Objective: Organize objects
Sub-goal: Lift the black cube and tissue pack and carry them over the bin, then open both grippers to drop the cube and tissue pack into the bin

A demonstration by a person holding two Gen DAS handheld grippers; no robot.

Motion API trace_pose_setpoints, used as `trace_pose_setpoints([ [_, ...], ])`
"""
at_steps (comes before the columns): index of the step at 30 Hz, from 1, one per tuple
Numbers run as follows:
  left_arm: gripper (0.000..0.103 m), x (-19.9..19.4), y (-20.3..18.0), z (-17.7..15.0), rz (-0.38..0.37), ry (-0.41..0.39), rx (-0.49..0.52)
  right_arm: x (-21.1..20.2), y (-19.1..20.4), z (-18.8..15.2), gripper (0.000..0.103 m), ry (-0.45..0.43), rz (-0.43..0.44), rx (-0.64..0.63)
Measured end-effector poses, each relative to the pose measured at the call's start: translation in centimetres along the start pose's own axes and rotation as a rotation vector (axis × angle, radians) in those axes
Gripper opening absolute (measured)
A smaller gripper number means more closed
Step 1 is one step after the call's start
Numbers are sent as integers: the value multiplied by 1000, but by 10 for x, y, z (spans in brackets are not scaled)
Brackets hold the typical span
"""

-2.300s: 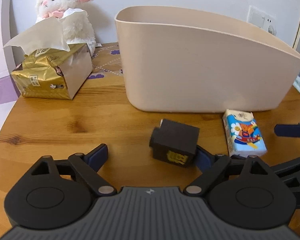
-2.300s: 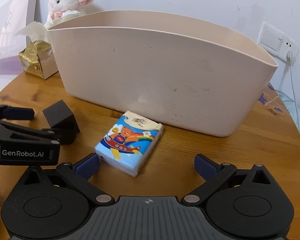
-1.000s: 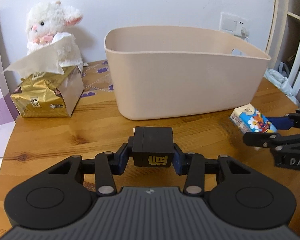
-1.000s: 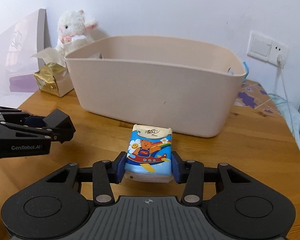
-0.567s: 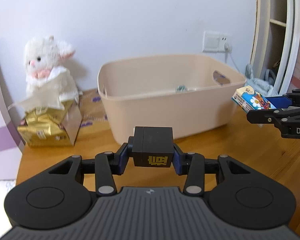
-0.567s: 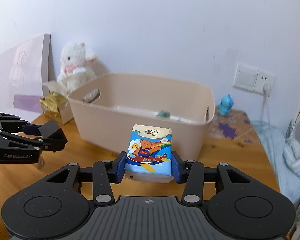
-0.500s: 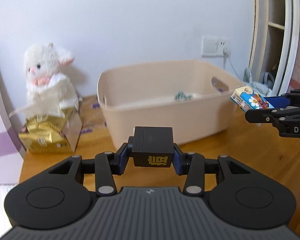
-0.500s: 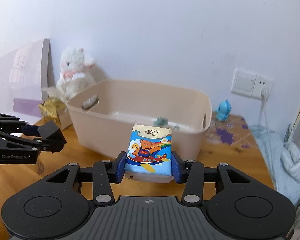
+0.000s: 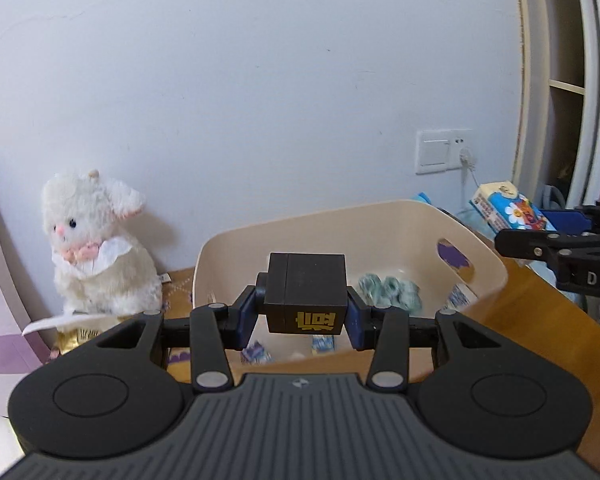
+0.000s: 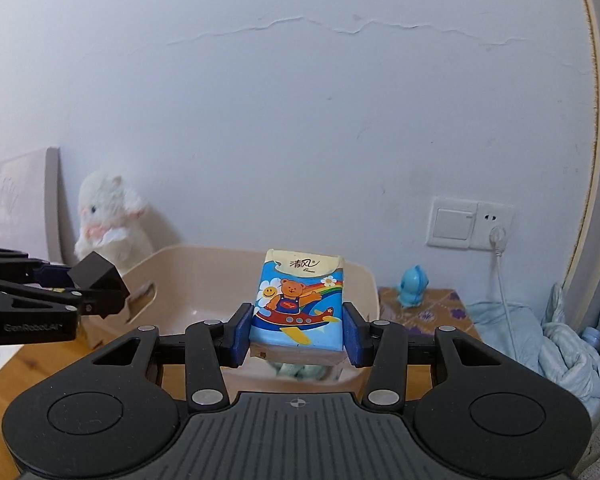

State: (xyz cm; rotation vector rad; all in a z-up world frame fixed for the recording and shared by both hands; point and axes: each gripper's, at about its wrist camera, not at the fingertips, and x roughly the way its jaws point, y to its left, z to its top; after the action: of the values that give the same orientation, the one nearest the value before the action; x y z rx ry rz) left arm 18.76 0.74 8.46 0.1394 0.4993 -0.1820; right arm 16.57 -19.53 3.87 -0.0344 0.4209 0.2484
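Left gripper (image 9: pixel 306 314) jaws clamped on black cube (image 9: pixel 306 292) | right gripper (image 10: pixel 296 328) jaws pinching bear tissue pack (image 10: pixel 298 304) | both high, beige bin (image 9: pixel 412 220) below and ahead of my jaws | risk: early release bounces cube off rim onto desk (image 9: pixel 548 308)

In the left wrist view we find the bin (image 9: pixel 484 258) at centre frame on the table (image 9: pixel 556 320), with the plush lamb (image 9: pixel 96 248) at its left against the wall. Our left gripper (image 9: pixel 306 316) holds the cube (image 9: pixel 306 294) before the bin. At the right edge, our right gripper (image 9: pixel 540 228) holds the tissue pack (image 9: pixel 504 210) level with the bin's right end. The wall socket (image 9: pixel 446 152) sits behind, upper right.
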Motion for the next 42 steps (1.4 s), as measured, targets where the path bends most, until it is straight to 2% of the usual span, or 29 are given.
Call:
trace_pose_setpoints([
  [7,47,35,0,10,39,34,-17,29,1,10,43,23,-59,2],
  [11,47,59,0,9,63,89,-19,48,8,10,43,56,-76,-14],
  [16,47,88,0,0,98,179,-18,74,15,0,43,141,-70,-18],
  [24,47,117,7,-15,95,278,-43,106,25,-16,43,256,-77,-62],
  [29,47,119,7,-17,92,297,-57,111,21,-20,44,291,-62,-43],
  [30,47,117,6,-16,98,291,-50,110,19,-19,52,290,-60,-39],
  [32,49,112,6,-14,101,271,-49,105,17,-17,55,278,-58,-33],
  [35,79,102,9,-9,108,245,-76,96,16,-14,70,261,-53,-34],
  [42,83,73,17,-5,143,199,-83,70,21,-12,94,205,-47,-55],
])
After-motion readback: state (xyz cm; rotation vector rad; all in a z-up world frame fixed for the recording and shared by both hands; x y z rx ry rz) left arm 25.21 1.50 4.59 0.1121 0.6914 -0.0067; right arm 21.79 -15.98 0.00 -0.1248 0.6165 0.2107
